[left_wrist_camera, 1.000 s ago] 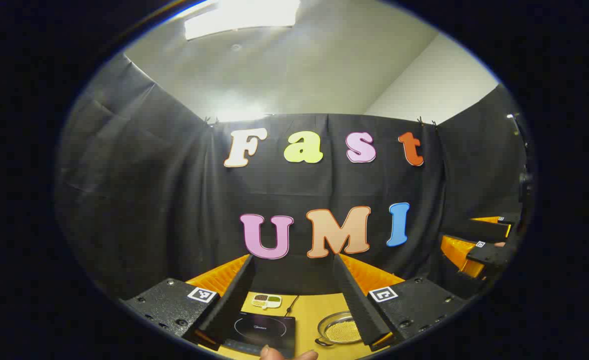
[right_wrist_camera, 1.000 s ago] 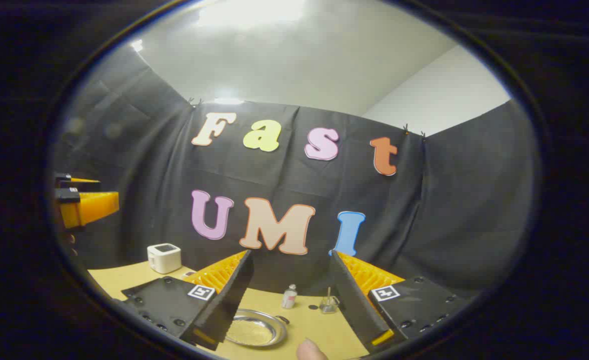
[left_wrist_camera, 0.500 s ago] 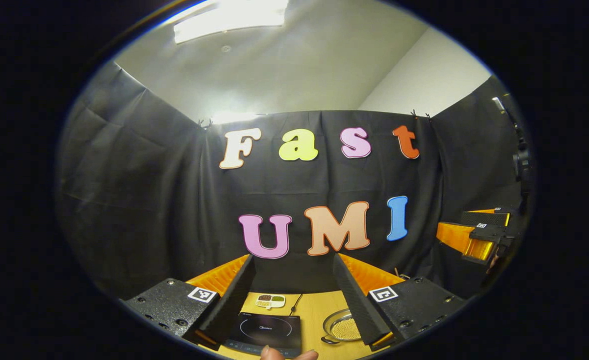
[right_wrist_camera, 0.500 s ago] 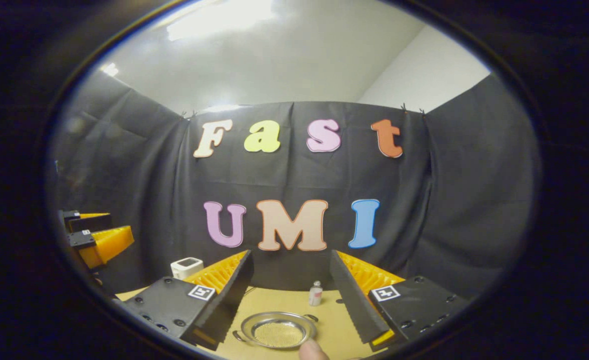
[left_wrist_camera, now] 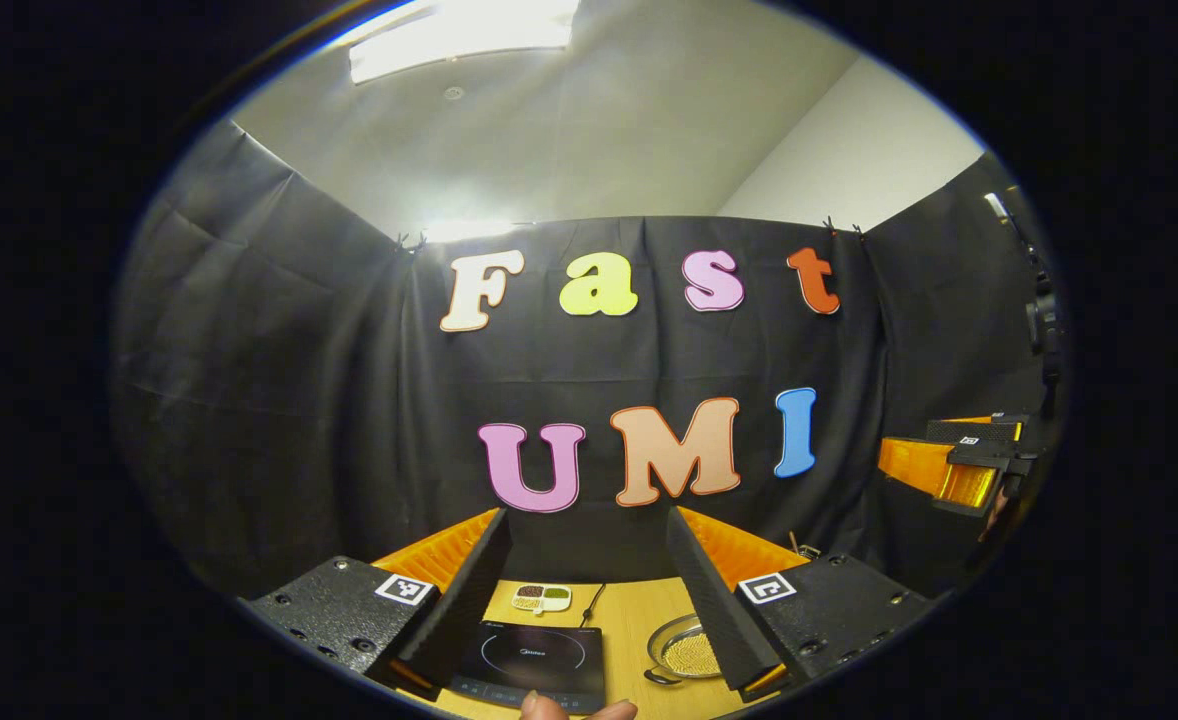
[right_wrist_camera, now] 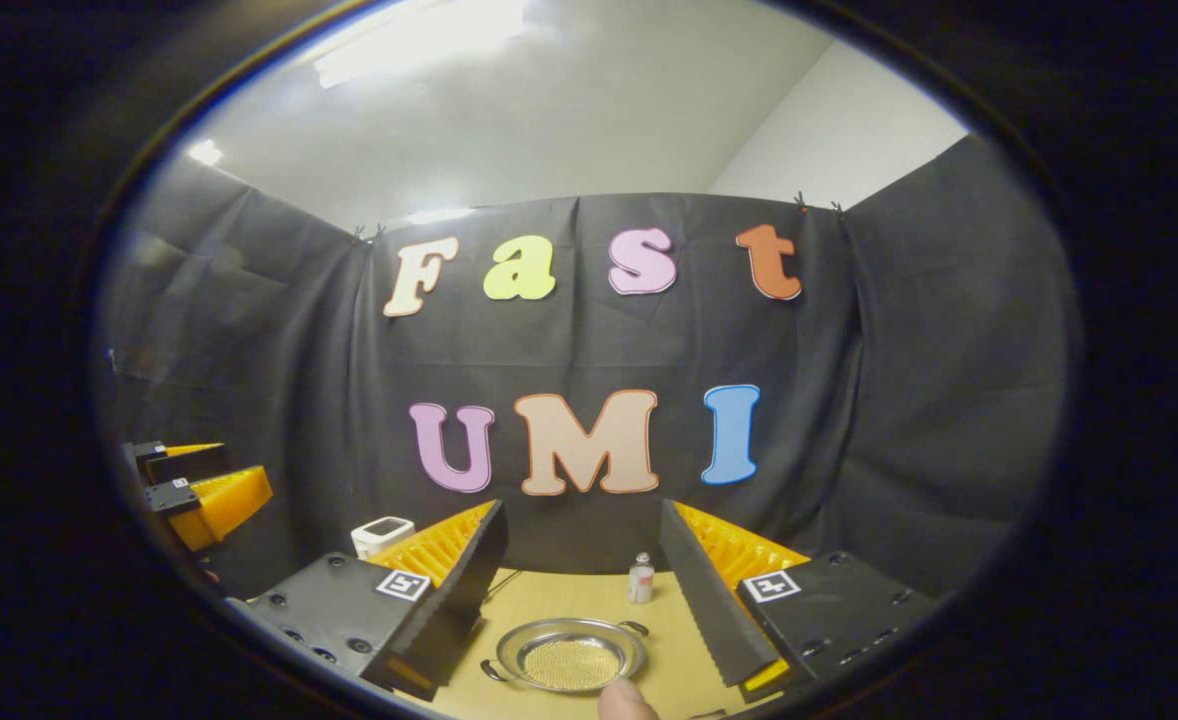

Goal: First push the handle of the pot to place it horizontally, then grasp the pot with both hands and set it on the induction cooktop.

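Both grippers are hanging high above the wooden table [right_wrist_camera: 549, 600], and none of the task looks started.

In the left gripper view, the left gripper [left_wrist_camera: 587, 600] is sitting at the bottom of the frame with its fingers spread wide apart and nothing between them. Through that gap, at the bottom centre, the black induction cooktop [left_wrist_camera: 534, 662] is lying flat on the table with nothing on it. Just to its right, partly hidden behind the right-hand finger, the shallow steel pot [left_wrist_camera: 684, 652] is resting on the table, well short of the cooktop. A small divided dish of grains [left_wrist_camera: 541, 597] is sitting beyond the cooktop, higher in the frame. A fingertip [left_wrist_camera: 541, 708] of the person's hand is showing at the very bottom edge. At the far right edge, the right gripper [left_wrist_camera: 959, 470] is hanging in the air, also gaping.

In the right gripper view, the right gripper [right_wrist_camera: 581, 600] is standing open and empty, framing the pot [right_wrist_camera: 571, 655] at the bottom centre. The pot is showing a small loop handle [right_wrist_camera: 634, 628] on its upper right and another on its lower left, so the handles are lying on a diagonal; they look not yet pushed level. A small bottle [right_wrist_camera: 640, 580] is standing behind the pot, and a white boxy device [right_wrist_camera: 382, 533] is sitting at lower left.

Still to do, by my reading: lowering to the pot, turning its handles horizontal, gripping both handles, and carrying it onto the cooktop.
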{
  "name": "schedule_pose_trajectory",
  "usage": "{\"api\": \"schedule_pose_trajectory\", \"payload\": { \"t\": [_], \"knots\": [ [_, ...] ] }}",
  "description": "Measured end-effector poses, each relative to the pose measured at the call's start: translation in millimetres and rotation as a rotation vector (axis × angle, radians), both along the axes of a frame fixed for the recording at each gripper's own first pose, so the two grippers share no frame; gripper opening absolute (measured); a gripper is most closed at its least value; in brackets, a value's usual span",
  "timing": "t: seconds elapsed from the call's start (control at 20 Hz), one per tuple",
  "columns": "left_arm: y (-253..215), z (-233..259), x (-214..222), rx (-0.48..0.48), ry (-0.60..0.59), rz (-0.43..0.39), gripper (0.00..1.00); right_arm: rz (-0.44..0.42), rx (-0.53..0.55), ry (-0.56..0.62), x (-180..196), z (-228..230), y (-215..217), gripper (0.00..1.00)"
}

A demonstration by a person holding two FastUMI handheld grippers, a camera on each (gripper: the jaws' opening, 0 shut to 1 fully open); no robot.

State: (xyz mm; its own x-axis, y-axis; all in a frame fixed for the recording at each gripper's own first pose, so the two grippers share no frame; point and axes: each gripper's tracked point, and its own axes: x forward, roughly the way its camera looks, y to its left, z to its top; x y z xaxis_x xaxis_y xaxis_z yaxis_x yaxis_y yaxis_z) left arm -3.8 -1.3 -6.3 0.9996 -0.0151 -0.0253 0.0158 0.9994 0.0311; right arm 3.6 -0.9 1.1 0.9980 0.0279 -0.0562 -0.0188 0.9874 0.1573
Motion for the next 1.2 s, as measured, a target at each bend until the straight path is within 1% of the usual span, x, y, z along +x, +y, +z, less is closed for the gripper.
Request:
{"api": "schedule_pose_trajectory", "payload": {
  "t": [0.05,0.1,0.15,0.2,0.25,0.3,0.45,0.5,0.55,0.7,0.75,0.85,0.9,0.95,1.0,1.05,1.1,1.15,1.2],
  "knots": [
    [-1,-1,0,-0.003,0.003,0.0,0.92,0.0,-0.003,-0.002,0,1,0,0.98],
    [0,0,0,-0.009,0.003,0.002,0.95,0.0,-0.006,-0.003,0,0,2,0.98],
    [1,-2,0,-0.011,0.006,0.002,0.92,0.0,-0.008,-0.001,0,0,2,0.98],
    [2,-3,0,-0.012,0.008,0.004,0.95,0.0,-0.009,0.0,-1,-2,3,0.98],
    [3,-2,0,-0.012,0.007,0.005,0.95,0.0,-0.01,0.0,-1,-2,3,0.98],
    [3,-1,-1,-0.012,0.006,0.006,0.92,-0.002,-0.011,-0.002,-2,-1,3,0.98],
    [2,-3,-3,-0.011,0.013,0.002,0.92,-0.004,-0.012,-0.001,-4,-1,3,0.98],
    [2,-3,-4,-0.013,0.01,0.003,0.95,-0.003,-0.012,0.0,-3,-3,4,0.98],
    [4,-3,-4,-0.015,0.008,0.004,0.92,-0.003,-0.014,0.0,-5,-3,4,0.98],
    [6,-5,-6,-0.016,0.013,0.005,0.92,0.0,-0.025,0.009,-6,-8,8,0.98],
    [7,-9,-7,-0.017,0.019,0.006,0.95,0.002,-0.028,0.015,-7,-11,10,0.98],
    [13,-13,-9,-0.023,0.03,0.013,0.95,0.006,-0.035,0.029,-7,-17,14,0.98],
    [17,-13,-9,-0.026,0.031,0.018,0.92,0.008,-0.037,0.033,-8,-20,17,0.98],
    [20,-13,-10,-0.027,0.031,0.021,0.92,0.012,-0.039,0.042,-8,-23,21,0.98],
    [24,-14,-10,-0.025,0.033,0.023,0.95,0.009,-0.042,0.054,-10,-29,23,0.96],
    [29,-16,-11,-0.025,0.033,0.025,0.92,0.009,-0.043,0.066,-9,-32,26,0.87],
    [33,-18,-12,-0.025,0.038,0.026,0.95,0.009,-0.042,0.079,-9,-38,31,0.84],
    [38,-21,-12,-0.024,0.04,0.025,0.95,0.009,-0.04,0.097,-8,-43,36,0.74],
    [42,-22,-14,-0.022,0.041,0.022,0.92,0.009,-0.043,0.115,-9,-50,41,0.67]
  ]
}}
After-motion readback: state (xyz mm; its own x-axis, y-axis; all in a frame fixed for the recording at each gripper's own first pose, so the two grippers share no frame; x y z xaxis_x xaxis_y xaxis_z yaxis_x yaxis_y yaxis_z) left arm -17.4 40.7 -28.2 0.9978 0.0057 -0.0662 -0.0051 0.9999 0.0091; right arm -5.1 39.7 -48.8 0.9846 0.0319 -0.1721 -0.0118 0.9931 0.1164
